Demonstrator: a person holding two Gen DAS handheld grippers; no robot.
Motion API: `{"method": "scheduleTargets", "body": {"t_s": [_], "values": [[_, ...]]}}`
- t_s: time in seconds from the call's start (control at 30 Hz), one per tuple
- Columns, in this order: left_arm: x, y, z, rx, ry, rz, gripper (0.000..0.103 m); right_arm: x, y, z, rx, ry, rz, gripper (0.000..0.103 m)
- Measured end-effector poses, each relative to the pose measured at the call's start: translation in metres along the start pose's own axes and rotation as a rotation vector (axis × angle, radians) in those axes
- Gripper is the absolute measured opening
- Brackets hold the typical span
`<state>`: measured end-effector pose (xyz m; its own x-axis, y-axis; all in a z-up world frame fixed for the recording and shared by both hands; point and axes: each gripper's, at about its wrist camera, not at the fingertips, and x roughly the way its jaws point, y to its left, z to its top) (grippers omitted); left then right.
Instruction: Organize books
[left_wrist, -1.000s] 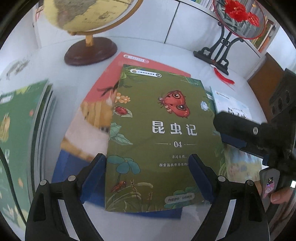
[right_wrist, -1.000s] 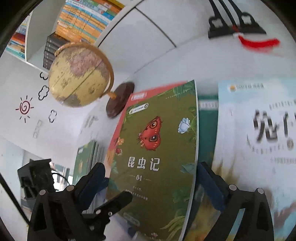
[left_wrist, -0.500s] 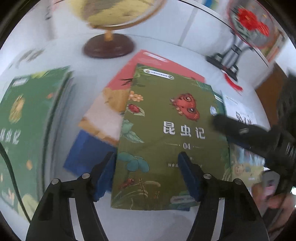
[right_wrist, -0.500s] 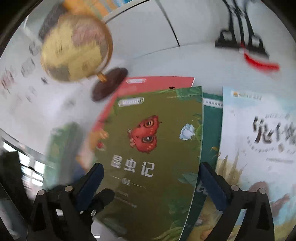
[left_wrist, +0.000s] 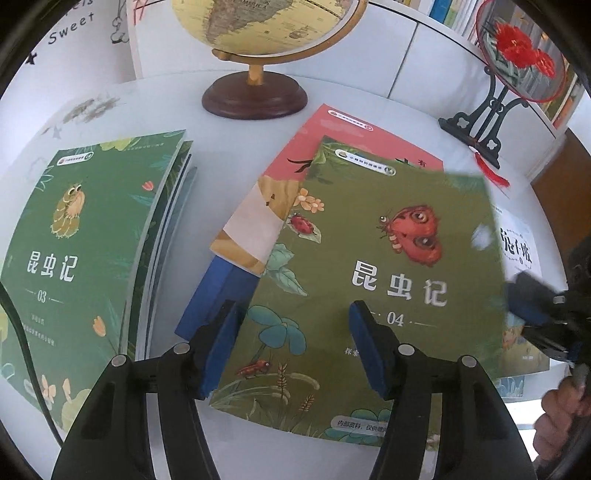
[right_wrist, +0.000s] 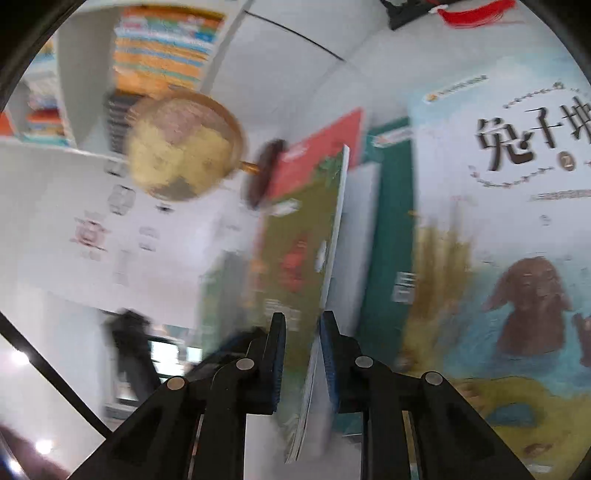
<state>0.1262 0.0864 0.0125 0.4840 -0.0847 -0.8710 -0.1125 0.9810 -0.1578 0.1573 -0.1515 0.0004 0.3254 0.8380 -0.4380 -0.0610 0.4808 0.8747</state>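
The right claw has just been closing and now pinches the olive book's lifted right edge; the left claw, half open and just narrowed, straddles that book's lower left without pressing; the book overlaps a red book on the white counter, in front of the globe.

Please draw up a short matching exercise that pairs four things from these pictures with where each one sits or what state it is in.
Things:
1. olive book numbered 04
2. green book numbered 03
3. globe
4. right tongs

Places or states:
A. on top of a stack at the left of the table
B. standing on a dark round base at the back of the table
C. lying over a red book, one edge lifted
D. closed on the edge of a book

Pairs: 1-C, 2-A, 3-B, 4-D
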Motion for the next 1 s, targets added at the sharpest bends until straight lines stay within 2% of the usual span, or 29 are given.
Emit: {"method": "scheduleTargets", "body": {"t_s": [0.07, 0.1, 0.2, 0.27, 0.4, 0.47, 0.53, 0.63, 0.77, 0.83, 0.87, 0.9, 0.93, 1.0], "values": [[0.000, 0.000, -0.001, -0.001, -0.004, 0.000, 0.059, 0.001, 0.007, -0.002, -0.015, 0.008, 0.072, 0.020], [0.000, 0.000, -0.001, -0.001, -0.006, 0.000, 0.059, 0.001, 0.011, -0.004, -0.036, 0.009, 0.066, 0.020], [0.000, 0.000, -0.001, -0.002, -0.008, 0.001, 0.059, 0.005, 0.010, -0.008, -0.056, 0.012, -0.058, 0.020], [0.000, 0.000, -0.001, -0.003, -0.008, 0.000, 0.059, 0.005, 0.002, -0.011, -0.023, 0.015, -0.050, 0.020], [0.000, -0.001, -0.002, -0.003, -0.015, 0.002, 0.059, 0.005, -0.016, -0.021, 0.043, 0.048, 0.018, 0.021], [0.000, -0.001, -0.002, -0.004, -0.014, 0.004, 0.059, 0.006, -0.013, -0.026, 0.034, 0.031, 0.018, 0.020], [0.000, 0.001, 0.001, -0.021, 0.004, 0.000, 0.058, 0.015, -0.002, -0.030, -0.027, 0.042, -0.115, 0.018], [-0.005, 0.000, 0.001, -0.039, 0.037, -0.020, 0.057, 0.021, 0.012, -0.034, -0.130, 0.017, -0.247, 0.018], [-0.030, -0.004, -0.009, -0.017, 0.006, -0.107, 0.056, 0.020, 0.019, -0.036, -0.240, -0.025, -0.330, 0.018], [-0.044, -0.004, -0.009, -0.028, -0.026, -0.159, 0.040, 0.019, 0.017, -0.032, -0.236, -0.022, -0.327, 0.018], [-0.051, -0.001, -0.007, -0.051, -0.050, -0.199, 0.036, 0.018, 0.014, -0.030, -0.232, -0.022, -0.317, 0.017], [-0.055, -0.001, -0.004, -0.066, -0.063, -0.228, 0.020, 0.018, 0.012, -0.028, -0.232, -0.022, -0.312, 0.017], [-0.059, -0.001, 0.000, -0.085, -0.084, -0.261, 0.009, 0.017, 0.012, -0.027, -0.236, -0.020, -0.310, 0.017], [-0.059, -0.009, 0.005, -0.083, -0.095, -0.305, 0.009, 0.014, 0.012, -0.029, -0.253, -0.017, -0.315, 0.017]]}}
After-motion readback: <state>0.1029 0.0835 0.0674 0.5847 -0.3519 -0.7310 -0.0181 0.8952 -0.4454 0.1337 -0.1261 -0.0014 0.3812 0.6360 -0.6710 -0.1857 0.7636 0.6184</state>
